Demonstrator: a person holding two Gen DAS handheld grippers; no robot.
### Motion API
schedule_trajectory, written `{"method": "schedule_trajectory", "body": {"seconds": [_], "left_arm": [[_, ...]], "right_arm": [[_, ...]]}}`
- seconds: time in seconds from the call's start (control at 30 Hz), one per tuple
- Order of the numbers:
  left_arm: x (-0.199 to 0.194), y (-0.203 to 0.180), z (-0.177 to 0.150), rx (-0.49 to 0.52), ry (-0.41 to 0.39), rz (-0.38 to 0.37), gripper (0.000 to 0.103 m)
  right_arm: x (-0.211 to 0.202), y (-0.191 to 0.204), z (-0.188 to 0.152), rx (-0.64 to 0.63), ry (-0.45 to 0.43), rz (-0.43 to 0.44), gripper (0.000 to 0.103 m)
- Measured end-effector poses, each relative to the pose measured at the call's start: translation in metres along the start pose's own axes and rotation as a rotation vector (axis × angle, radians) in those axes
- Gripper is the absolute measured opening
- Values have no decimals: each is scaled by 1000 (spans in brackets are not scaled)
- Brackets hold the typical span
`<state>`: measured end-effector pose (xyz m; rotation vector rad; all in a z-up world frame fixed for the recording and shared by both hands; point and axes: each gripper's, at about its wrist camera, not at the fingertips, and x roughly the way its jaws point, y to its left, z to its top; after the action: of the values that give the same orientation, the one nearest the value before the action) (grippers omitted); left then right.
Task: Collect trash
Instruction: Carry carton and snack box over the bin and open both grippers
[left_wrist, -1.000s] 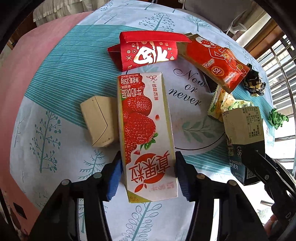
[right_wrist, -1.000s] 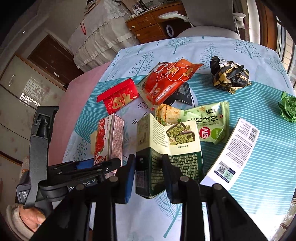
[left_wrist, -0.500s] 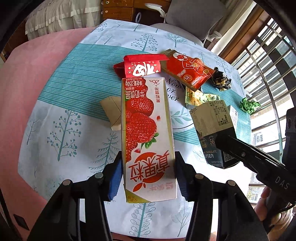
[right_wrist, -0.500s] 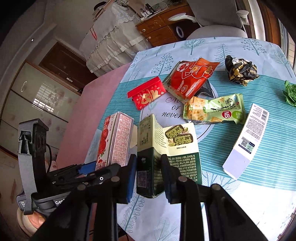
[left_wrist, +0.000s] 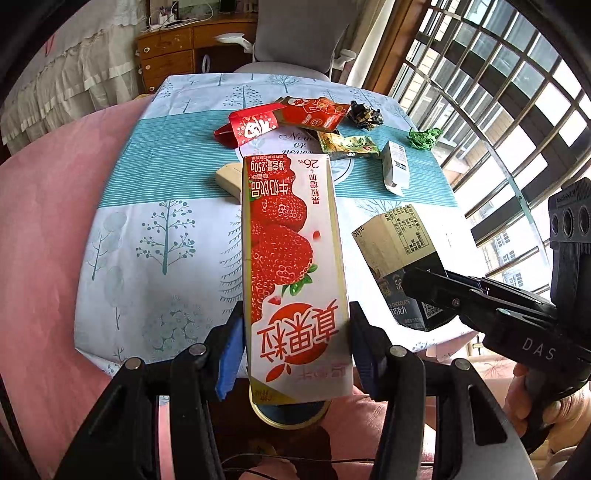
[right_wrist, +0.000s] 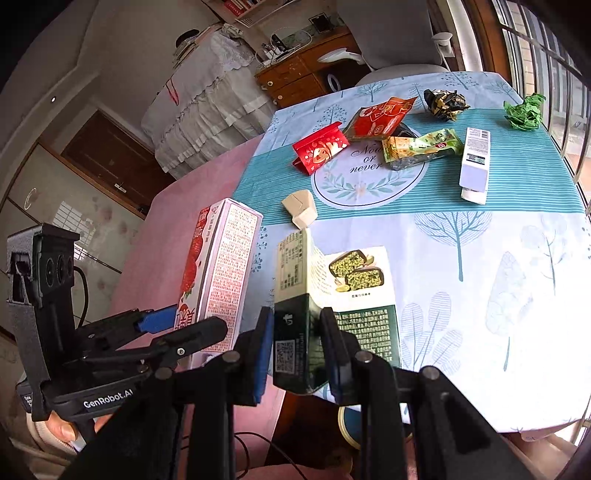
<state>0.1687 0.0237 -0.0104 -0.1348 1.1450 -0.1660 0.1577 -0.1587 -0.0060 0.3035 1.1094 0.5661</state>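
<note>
Plainly both boxes are clear of the table and held out past its near edge: the strawberry carton (left_wrist: 295, 273) is clamped low on its sides between the blue pads of the left gripper (left_wrist: 295, 345), and the chocolate box (right_wrist: 334, 314) is pinched across its narrow dark end by the right gripper (right_wrist: 295, 354). My guess is that each was taken by its near end so the long body sticks forward and the pads bear on flat faces. Below the carton sits a round gold-rimmed opening (left_wrist: 290, 415), probably the bin, which would explain why both hands hang off the table here; whether the boxes are right over it I cannot tell.

Left on the tablecloth (right_wrist: 480, 258) are a red box (right_wrist: 321, 149), a red snack bag (right_wrist: 382, 118), a green wrapper (right_wrist: 424, 147), a white box (right_wrist: 474, 162), a black foil ball (right_wrist: 445, 101), a green paper ball (right_wrist: 524, 110) and a beige piece (right_wrist: 300, 206), all well apart from the grippers.

Only the left view shows the carton's strawberry front and the pads gripping it on both sides, and it catches the chocolate box from its back. Only the right view shows the carton's printed side panel, the chocolate box's picture face, and a hand (right_wrist: 62, 430) under the left tool. A hand (left_wrist: 546, 402) on the right tool shows in the left view alone
</note>
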Motion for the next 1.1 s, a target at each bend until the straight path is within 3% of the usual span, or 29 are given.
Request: {"method": "schedule_trajectory", "body": {"seconds": [0.2, 0.4, 0.57, 0.8, 1.1], "left_arm": [[-18, 7, -70, 136, 23, -31, 51], [-19, 12, -122, 152, 104, -77, 51], [0, 6, -161, 152, 169, -107, 51], [77, -5, -216, 159, 280, -82, 51], [204, -7, -257, 175, 316, -3, 51]], "right_arm": [[-17, 41, -77, 32, -62, -70, 25], [-17, 52, -141, 108, -6, -110, 25], [-9, 37, -181, 179, 41, -147, 25], [50, -21, -241, 333, 93, -162, 25], [145, -113, -299, 490, 118, -205, 25]]}}
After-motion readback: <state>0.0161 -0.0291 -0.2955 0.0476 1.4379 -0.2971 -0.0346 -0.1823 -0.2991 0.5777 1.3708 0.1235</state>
